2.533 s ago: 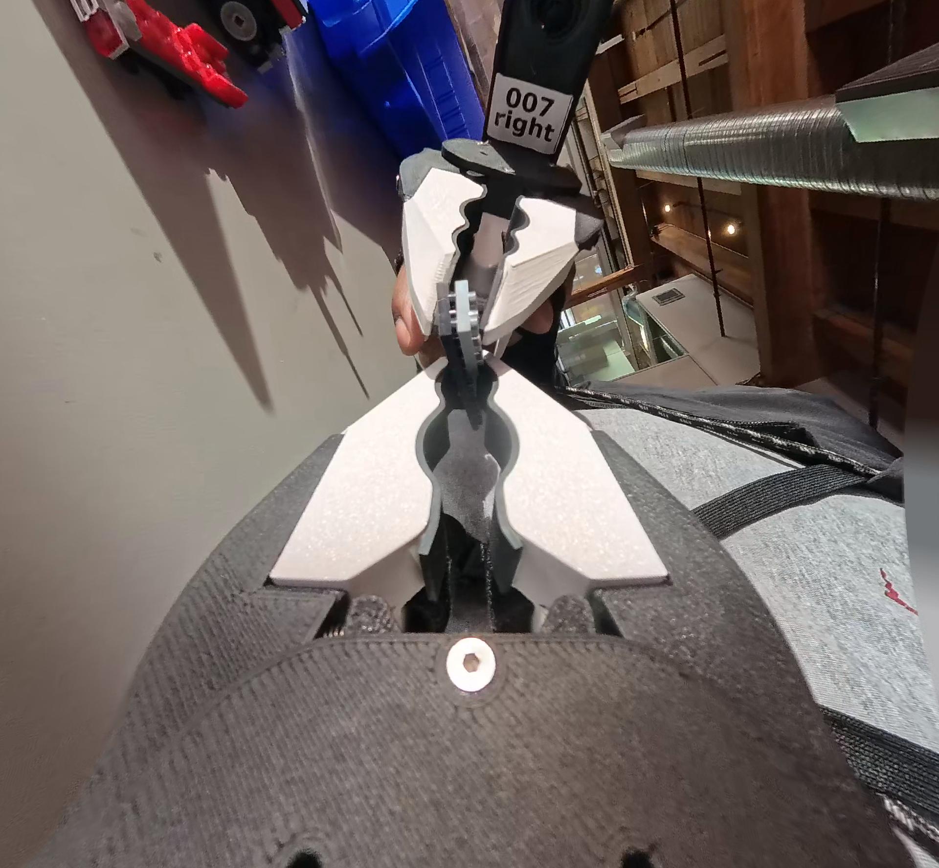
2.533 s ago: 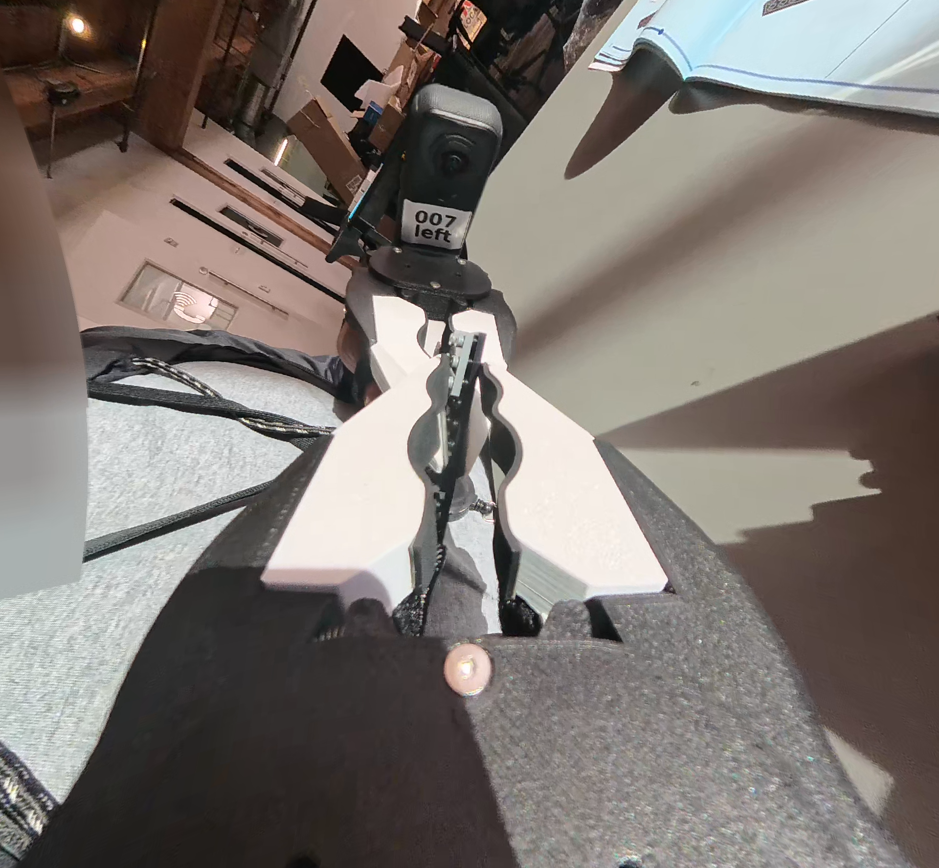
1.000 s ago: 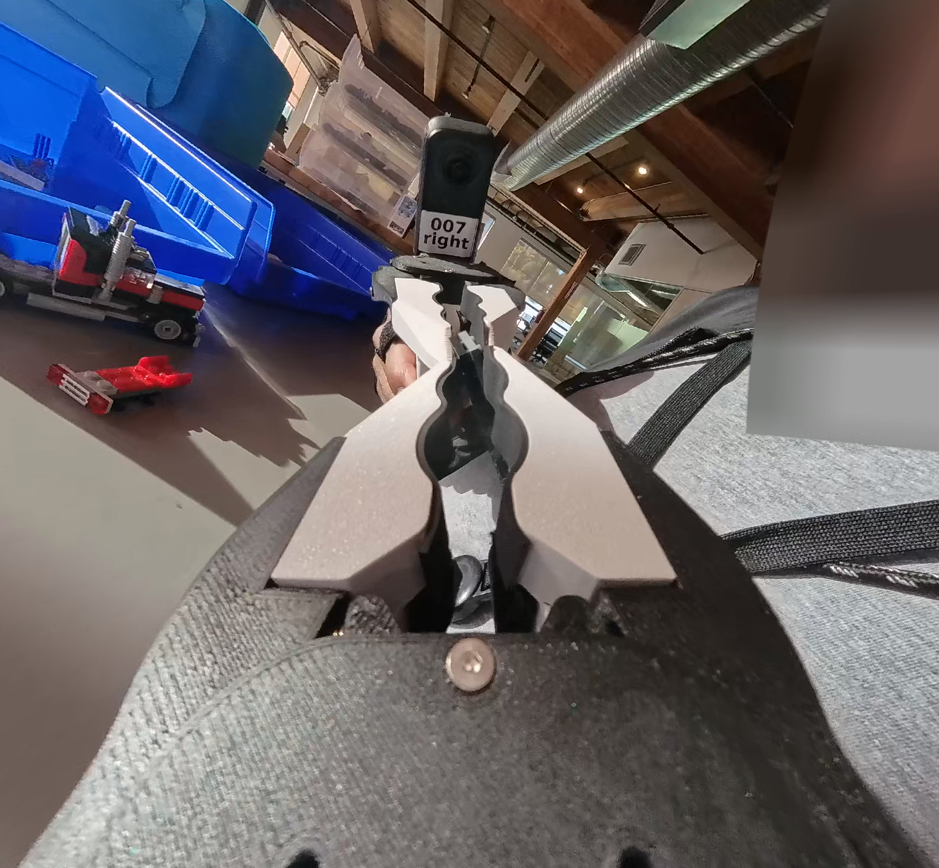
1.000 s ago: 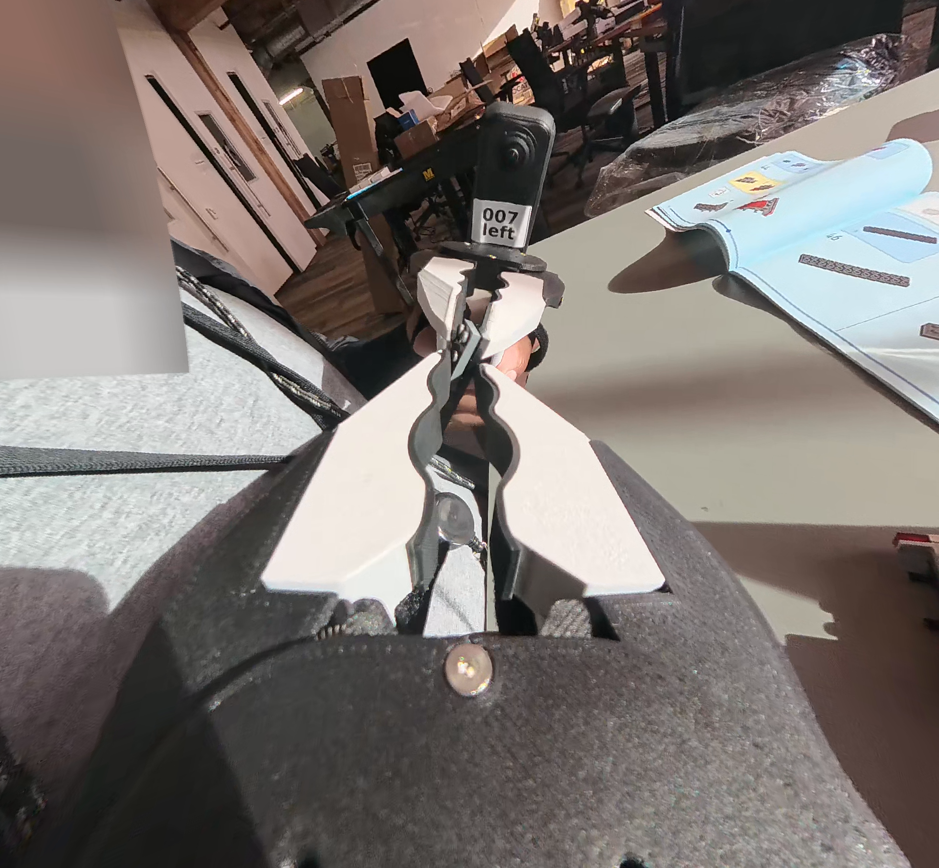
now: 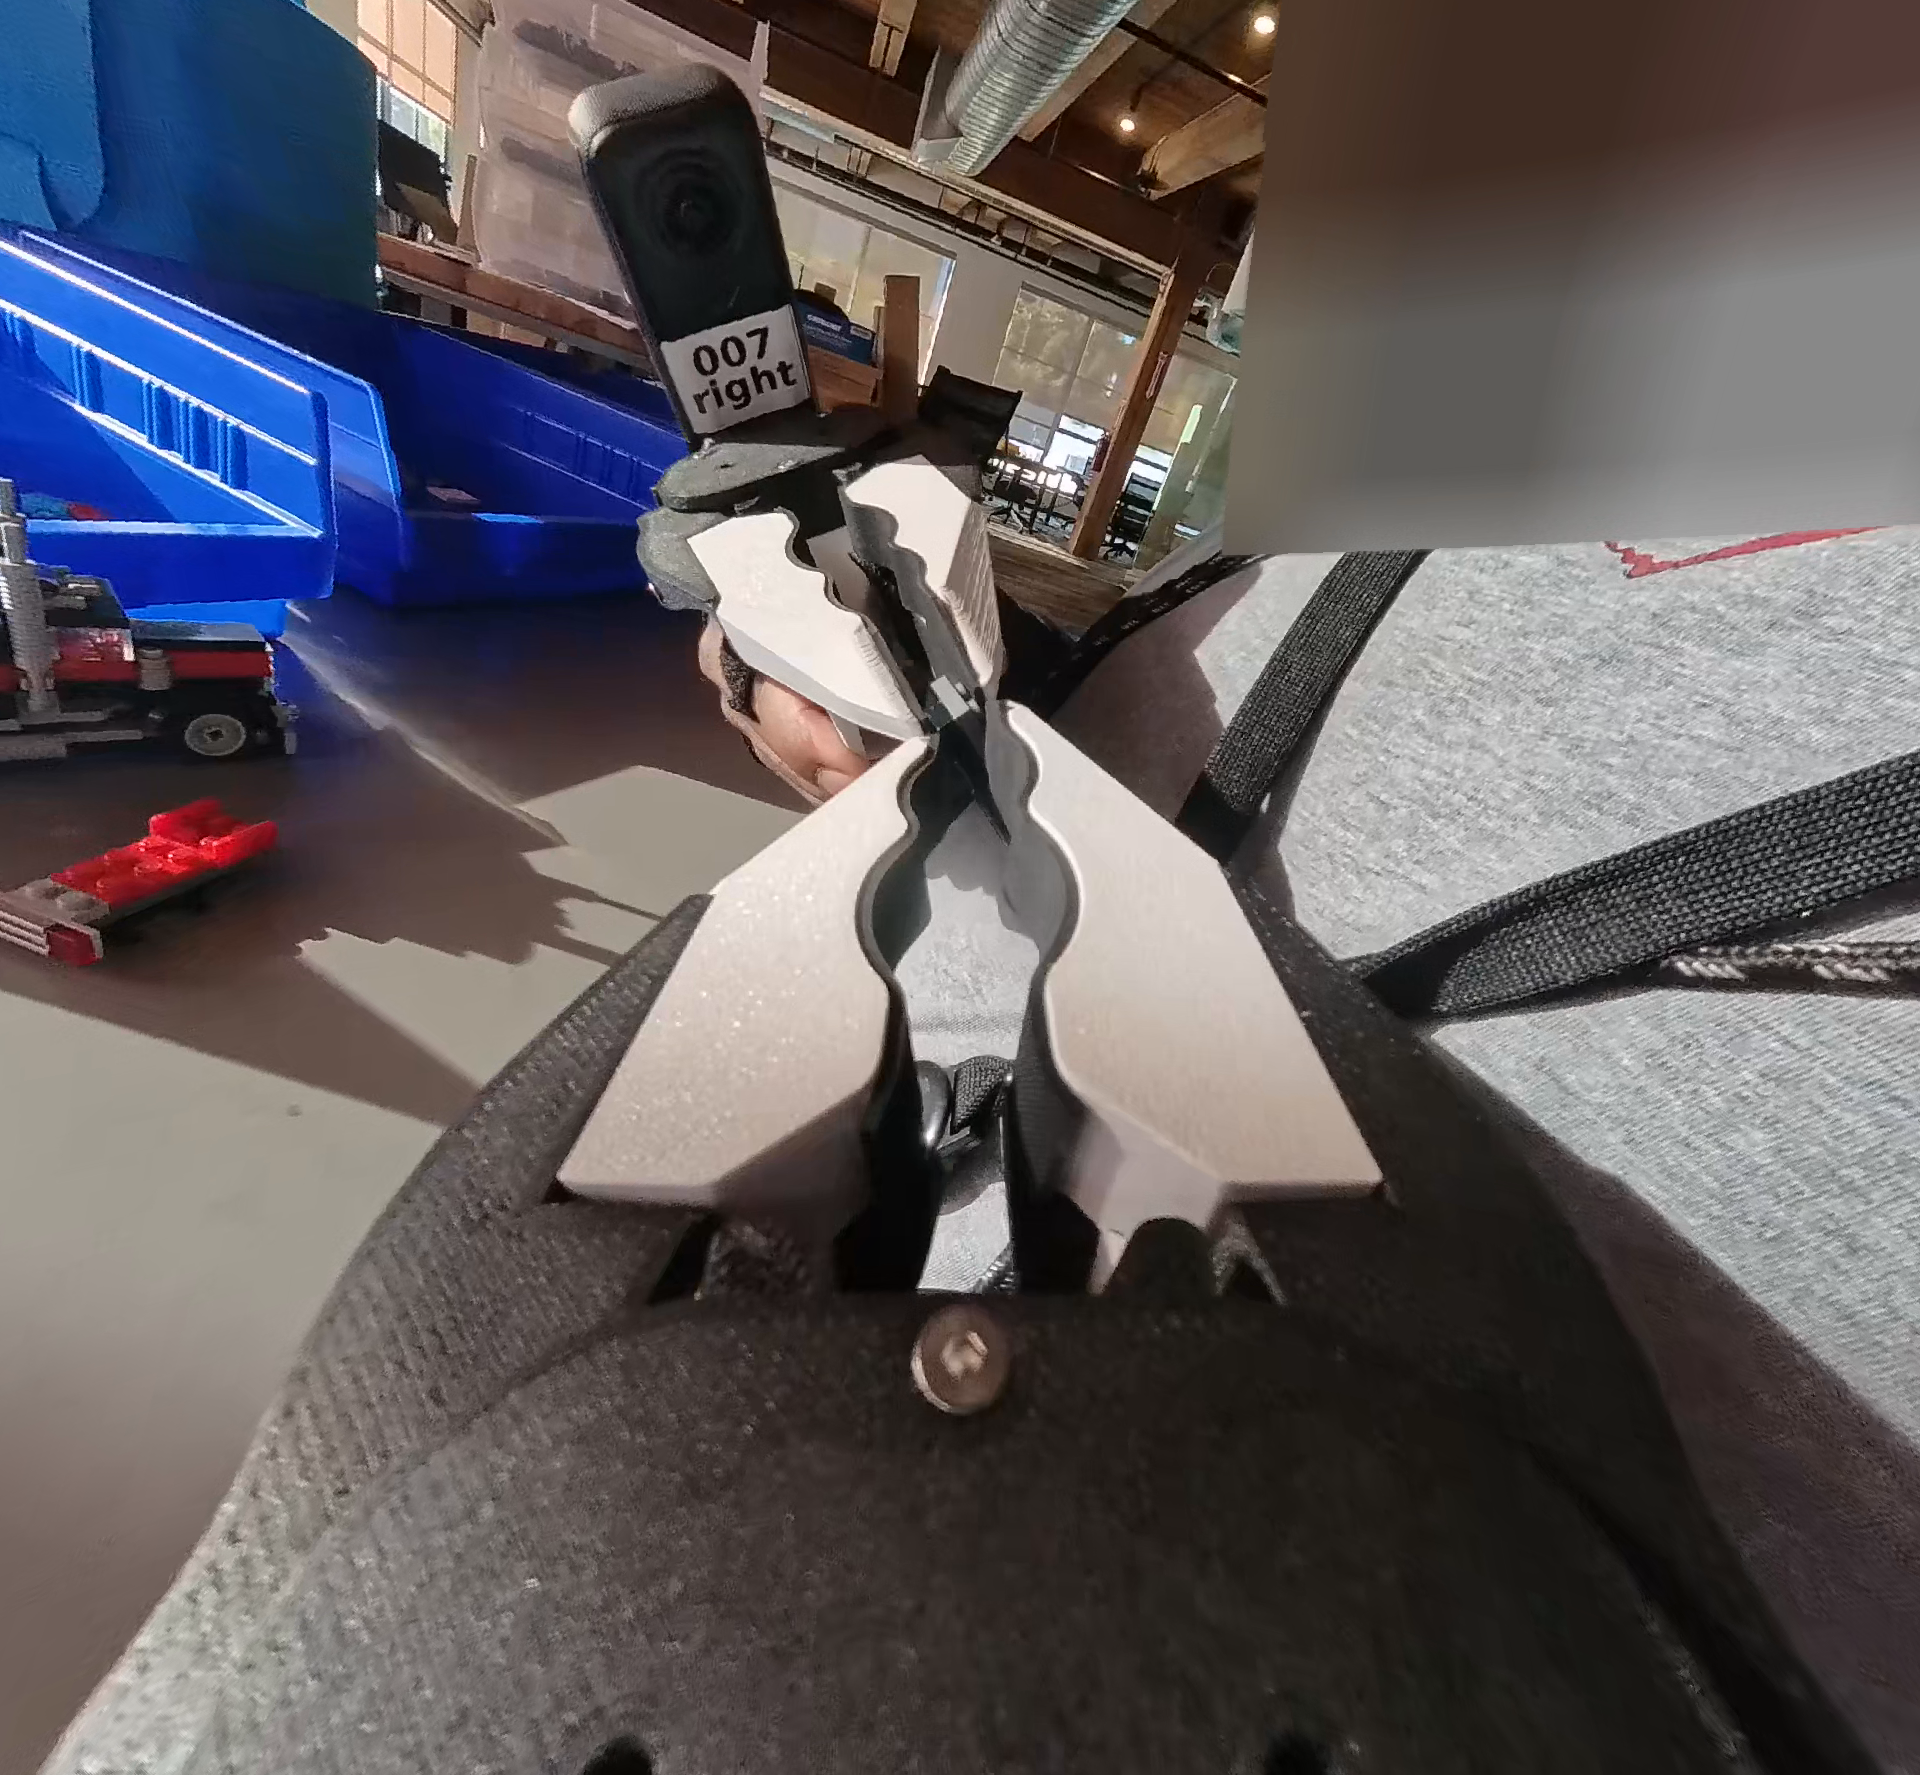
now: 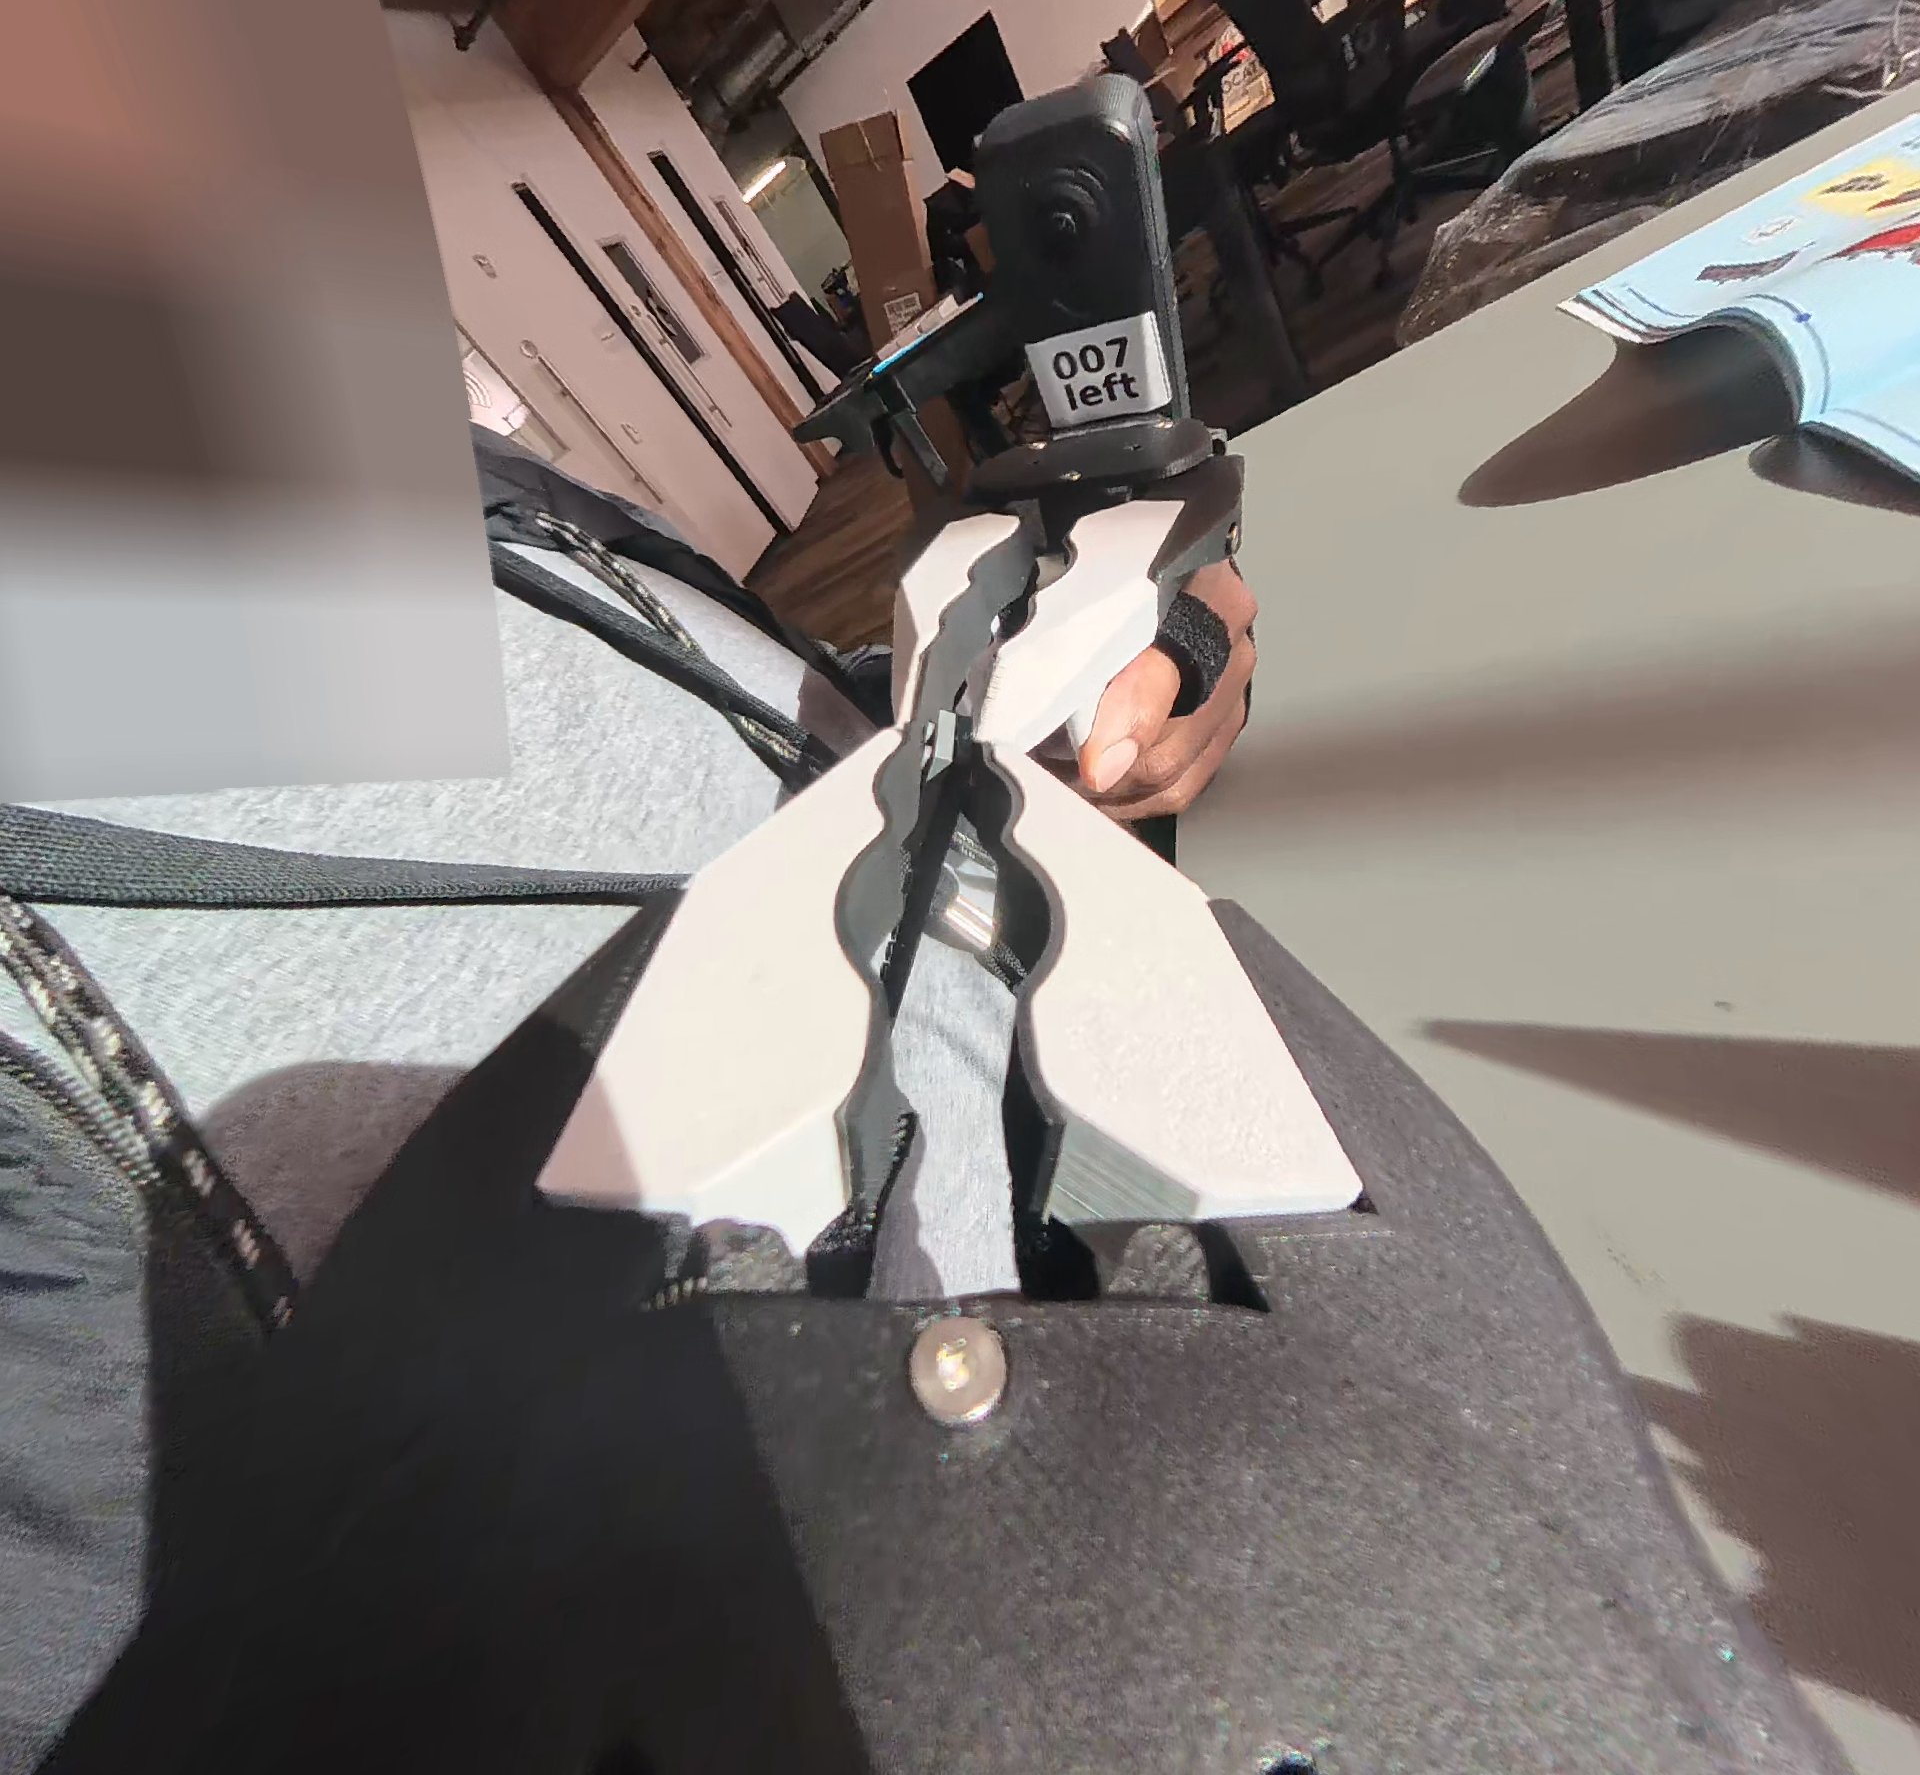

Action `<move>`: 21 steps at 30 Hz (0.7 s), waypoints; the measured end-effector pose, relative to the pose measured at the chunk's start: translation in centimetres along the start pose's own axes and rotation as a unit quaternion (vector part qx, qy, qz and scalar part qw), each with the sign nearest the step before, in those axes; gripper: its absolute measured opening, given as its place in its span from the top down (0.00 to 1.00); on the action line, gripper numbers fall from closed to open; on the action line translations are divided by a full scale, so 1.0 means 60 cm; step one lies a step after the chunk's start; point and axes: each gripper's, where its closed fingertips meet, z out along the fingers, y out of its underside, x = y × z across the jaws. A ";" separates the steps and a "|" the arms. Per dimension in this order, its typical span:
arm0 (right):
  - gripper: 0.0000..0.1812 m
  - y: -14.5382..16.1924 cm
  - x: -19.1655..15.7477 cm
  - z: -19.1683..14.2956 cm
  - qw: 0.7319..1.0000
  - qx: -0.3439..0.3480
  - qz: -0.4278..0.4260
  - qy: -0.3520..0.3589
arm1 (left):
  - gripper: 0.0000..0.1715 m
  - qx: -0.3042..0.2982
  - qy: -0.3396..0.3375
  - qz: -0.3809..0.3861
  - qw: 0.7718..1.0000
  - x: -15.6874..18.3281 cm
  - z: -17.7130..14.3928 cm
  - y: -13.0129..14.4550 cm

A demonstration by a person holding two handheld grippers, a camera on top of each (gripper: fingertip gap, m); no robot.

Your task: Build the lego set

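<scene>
Two hand-held grippers, left (image 5: 961, 764) and right (image 6: 940, 749), meet tip-to-tip, clenched on one thin dark lego plate (image 6: 940, 738).

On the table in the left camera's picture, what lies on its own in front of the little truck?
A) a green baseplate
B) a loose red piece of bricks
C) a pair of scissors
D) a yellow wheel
B: a flat red brick assembly lies apart on the grey table, nearer the camera than the red and black truck by the blue bins.
</scene>
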 end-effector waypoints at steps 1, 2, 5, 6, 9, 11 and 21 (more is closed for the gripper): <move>0.94 0.000 -0.002 0.000 1.000 0.000 -0.001 0.001 | 0.96 0.000 0.001 -0.002 1.000 0.002 0.000 -0.001; 0.94 0.001 -0.003 0.001 1.000 -0.002 -0.004 0.003 | 0.96 -0.002 0.001 -0.003 1.000 0.003 0.001 -0.001; 0.95 0.002 -0.003 0.002 1.000 -0.001 -0.004 0.011 | 0.96 -0.005 -0.002 -0.010 1.000 0.004 0.000 0.000; 0.95 0.003 -0.004 0.002 1.000 -0.001 -0.004 0.012 | 0.96 -0.006 0.000 -0.012 1.000 0.006 0.000 0.001; 0.95 0.004 -0.006 0.004 1.000 0.000 -0.006 0.014 | 0.96 -0.007 0.001 -0.010 1.000 0.008 0.000 0.002; 0.95 0.004 -0.006 0.003 1.000 0.000 -0.008 0.016 | 0.96 -0.006 0.000 -0.011 1.000 0.008 0.000 0.002; 0.94 -0.029 0.010 -0.013 0.997 0.058 -0.035 0.048 | 0.84 0.019 -0.019 -0.062 0.998 -0.014 0.000 -0.003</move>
